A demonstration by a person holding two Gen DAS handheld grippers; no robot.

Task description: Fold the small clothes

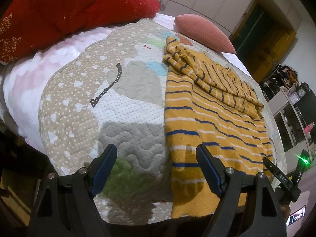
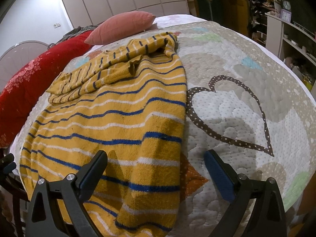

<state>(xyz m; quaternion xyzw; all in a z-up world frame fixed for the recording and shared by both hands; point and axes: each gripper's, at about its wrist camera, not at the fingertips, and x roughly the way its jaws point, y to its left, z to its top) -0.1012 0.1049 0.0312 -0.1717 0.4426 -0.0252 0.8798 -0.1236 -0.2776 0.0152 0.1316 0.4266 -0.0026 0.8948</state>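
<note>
The mustard-yellow knitted sweater w/ blue and white stripes (image 2: 110, 122) is laid flat on the quilted patchwork bedspread w/ a brown dotted heart outline (image 2: 237, 118), which covers the bed. The body is spread lengthwise, hem toward the near bed edge, so both hem corners can be reached from one standing position. The sleeves and upper part (image 2: 110, 69) are gathered across the far end of the body, apparently as a first fold, though the exact layering cannot be told.

The left gripper (image 1: 156, 168) is held w/ jaws spread, nothing between the pads. It is angled down above the left side edge of the sweater (image 1: 207, 130): one finger (image 1: 207, 167) is over the knit, the other over bare quilt. The right gripper (image 2: 156, 175) is likewise spread and empty, straddling the opposite side edge near the hem.

Est. reason for this placement: each edge is bracketed so a pinch can be made at both sides at once, approx. symmetric, for a hem-to-collar fold.

The pink ribbed cushion (image 2: 122, 25) and red floral blanket (image 1: 69, 9) lie beyond the work area, clear of it.
</note>
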